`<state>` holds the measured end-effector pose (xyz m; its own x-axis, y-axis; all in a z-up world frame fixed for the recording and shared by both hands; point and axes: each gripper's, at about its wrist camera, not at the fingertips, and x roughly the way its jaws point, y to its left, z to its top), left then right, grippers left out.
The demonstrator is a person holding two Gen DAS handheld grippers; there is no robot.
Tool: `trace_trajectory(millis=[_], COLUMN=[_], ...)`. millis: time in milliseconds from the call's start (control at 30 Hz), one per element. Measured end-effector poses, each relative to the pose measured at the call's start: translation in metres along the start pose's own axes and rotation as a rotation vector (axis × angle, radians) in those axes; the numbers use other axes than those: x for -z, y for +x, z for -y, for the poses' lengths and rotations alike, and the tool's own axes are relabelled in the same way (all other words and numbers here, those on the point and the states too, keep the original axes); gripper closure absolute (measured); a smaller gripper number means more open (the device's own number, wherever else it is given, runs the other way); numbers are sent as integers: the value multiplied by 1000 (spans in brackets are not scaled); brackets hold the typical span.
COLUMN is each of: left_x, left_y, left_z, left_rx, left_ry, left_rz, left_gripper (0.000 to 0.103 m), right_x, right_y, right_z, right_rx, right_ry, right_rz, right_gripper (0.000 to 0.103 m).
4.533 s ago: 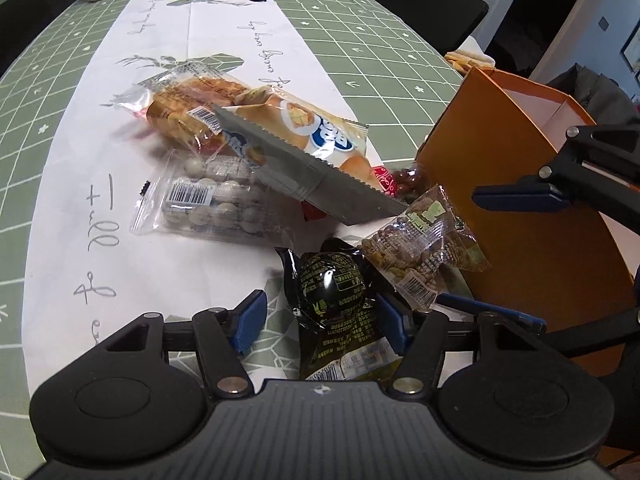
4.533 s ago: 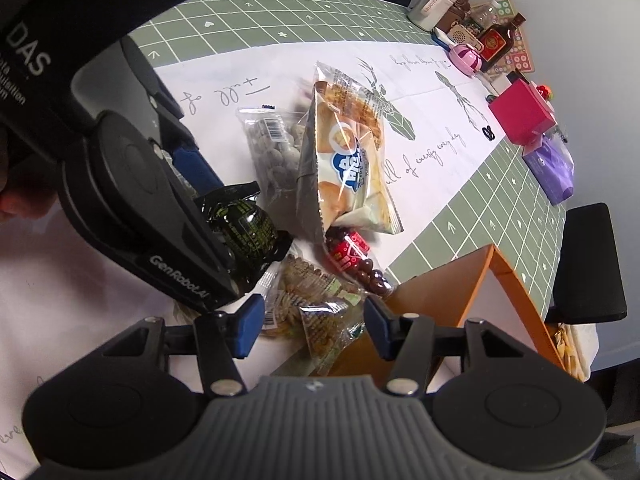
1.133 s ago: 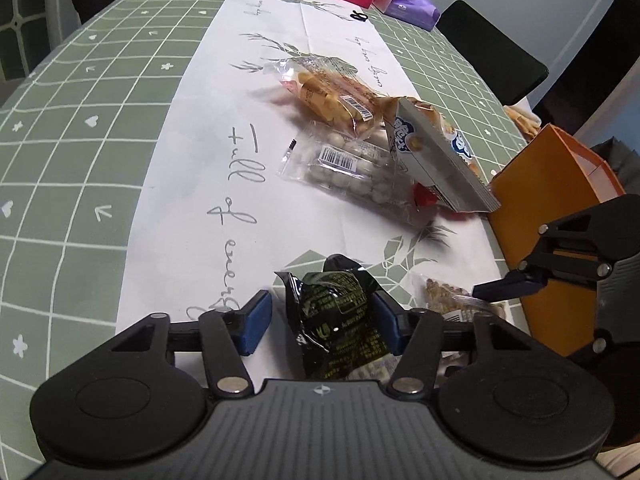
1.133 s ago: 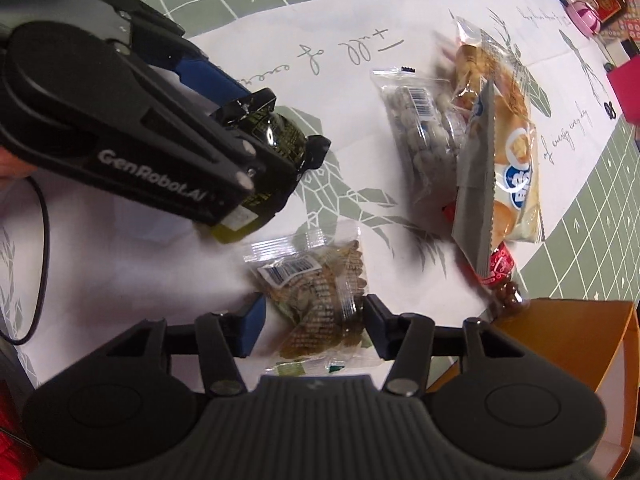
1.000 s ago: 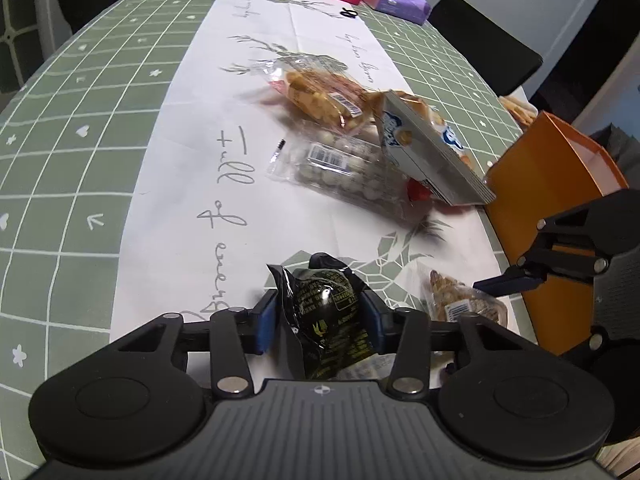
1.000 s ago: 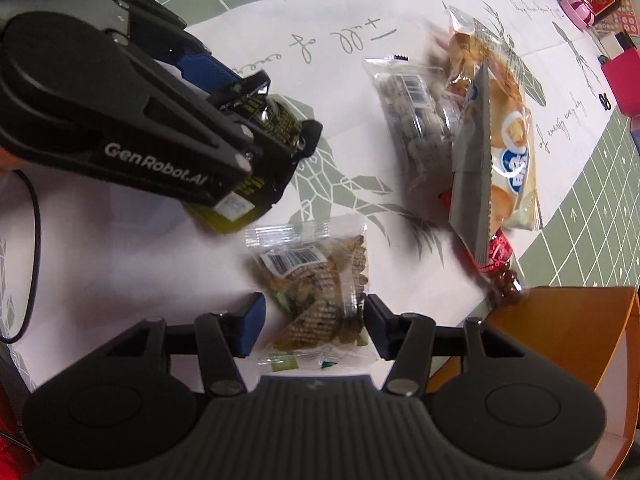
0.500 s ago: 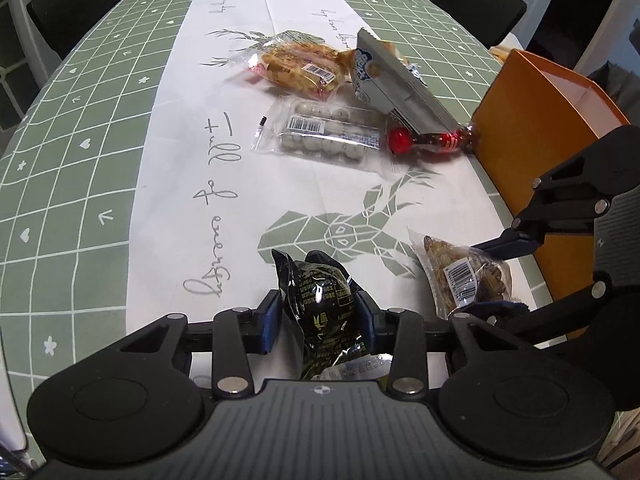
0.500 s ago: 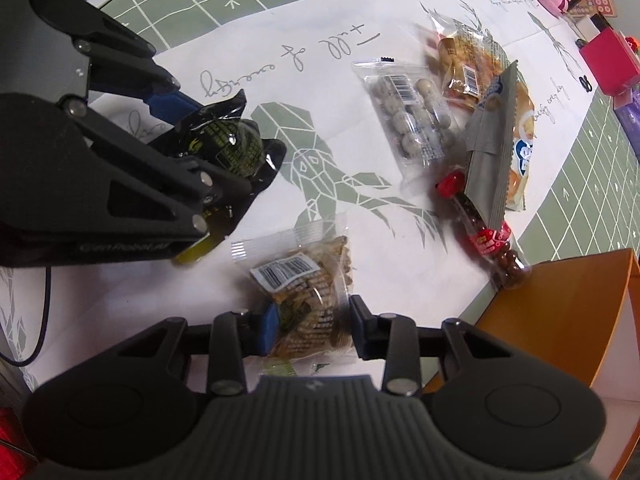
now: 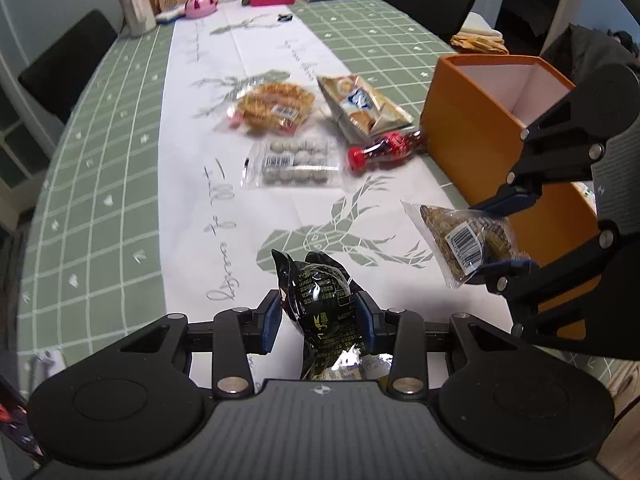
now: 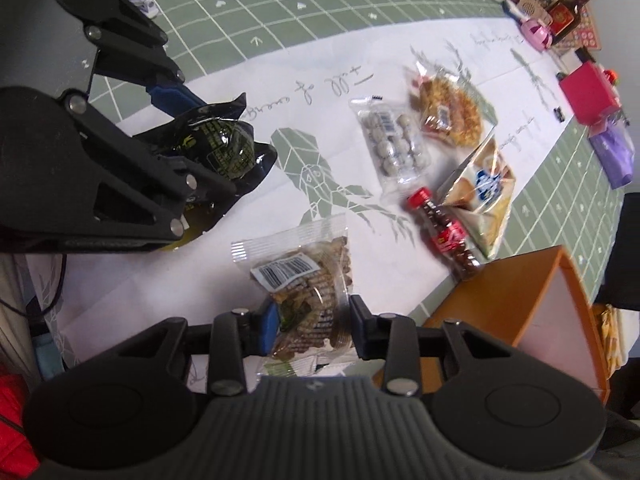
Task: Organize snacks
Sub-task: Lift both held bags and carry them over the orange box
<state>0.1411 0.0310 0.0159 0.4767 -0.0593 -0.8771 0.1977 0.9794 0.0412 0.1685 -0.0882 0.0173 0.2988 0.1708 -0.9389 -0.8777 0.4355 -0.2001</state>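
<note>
I hold both snacks lifted above the table's near edge: left gripper (image 9: pixel 318 316) clamped on the black packet (image 9: pixel 324 304), right gripper (image 10: pixel 312 322) clamped on the nut packet (image 10: pixel 308 280). Next, probably, carry each over the orange box (image 9: pixel 480 128) at the right edge and release

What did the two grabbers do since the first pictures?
The left gripper closed on the black snack packet and lifted it. The right gripper closed on the clear bag of brown snacks and raised it off the table too. The orange box and the other snacks, like the red bottle, stayed on the table.
</note>
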Motion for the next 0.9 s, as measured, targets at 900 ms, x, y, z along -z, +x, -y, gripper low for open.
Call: trace_trajectory(millis=[900], left_x=[-84], left_y=[-31], left_z=[169], left_rx=[118], left_ry=[349], left_rz=[241], left_gripper=[59], right_x=[132], right_y=[-52], right_z=[89], right_rx=[183], right_ry=[136], right_rz=[-101], right_gripper=[68])
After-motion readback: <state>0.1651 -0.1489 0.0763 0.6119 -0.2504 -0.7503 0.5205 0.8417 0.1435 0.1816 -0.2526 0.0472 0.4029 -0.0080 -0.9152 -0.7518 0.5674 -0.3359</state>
